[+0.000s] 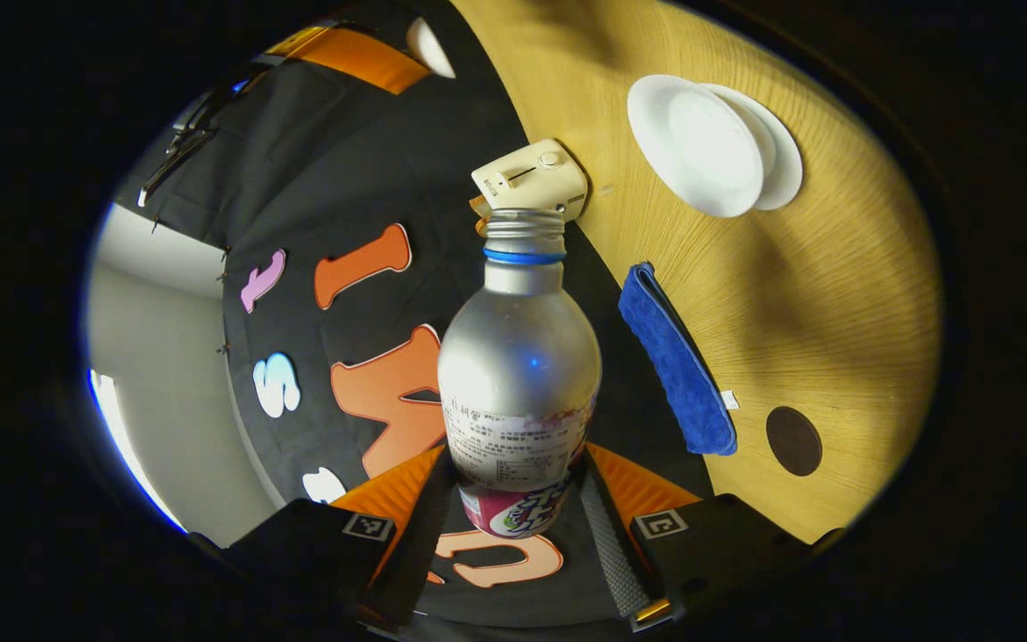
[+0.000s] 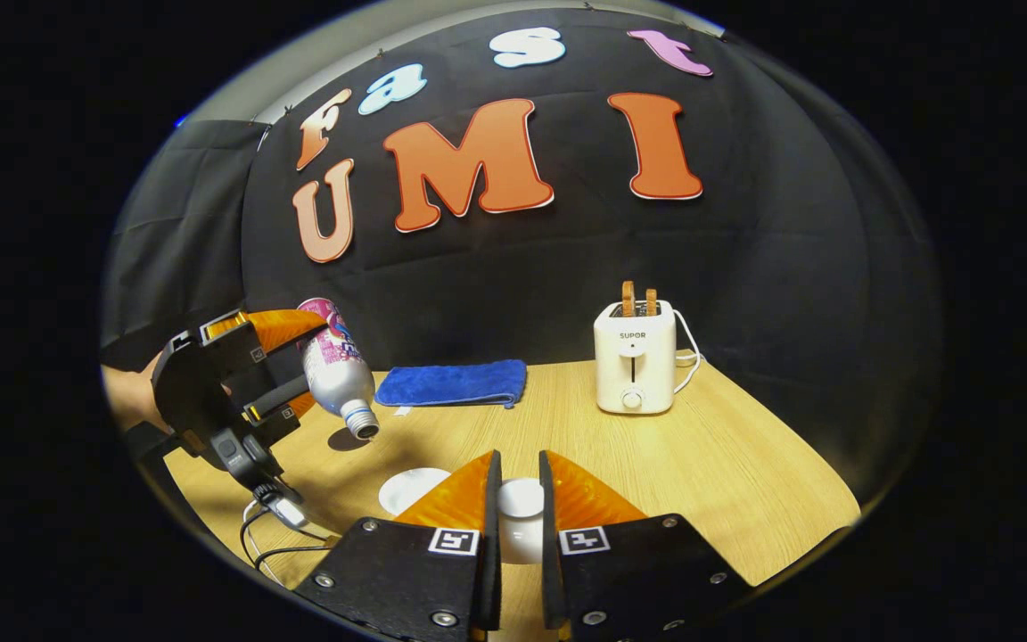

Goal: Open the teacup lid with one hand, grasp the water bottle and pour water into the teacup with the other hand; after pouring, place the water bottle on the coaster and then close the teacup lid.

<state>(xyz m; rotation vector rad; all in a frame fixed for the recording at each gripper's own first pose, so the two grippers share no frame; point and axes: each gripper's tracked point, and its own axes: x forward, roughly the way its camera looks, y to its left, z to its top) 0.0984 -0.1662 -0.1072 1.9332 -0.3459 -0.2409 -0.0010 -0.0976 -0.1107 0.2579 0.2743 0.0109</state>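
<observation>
The right gripper point(image 2: 518, 499) is closed on the white lid point(image 2: 521, 497), held above the table point(image 2: 745, 481) near its front edge, with the teacup point(image 2: 413, 489) just left of it. The left gripper point(image 1: 513, 499) clamps the bottle point(image 1: 518, 383) by its base, tilted mouth-down over the table's left side. A blue cloth point(image 2: 451, 383) and toaster point(image 2: 635, 367) sit along the back edge, and the dark coaster point(image 1: 793, 440) lies near the cloth.

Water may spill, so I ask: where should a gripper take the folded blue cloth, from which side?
Probably its near long edge, coming steeply from above on the open side. The blue cloth lies flat and folded on the table, so only a layered edge offers a bite, and the booth wall stands close behind it.
</observation>
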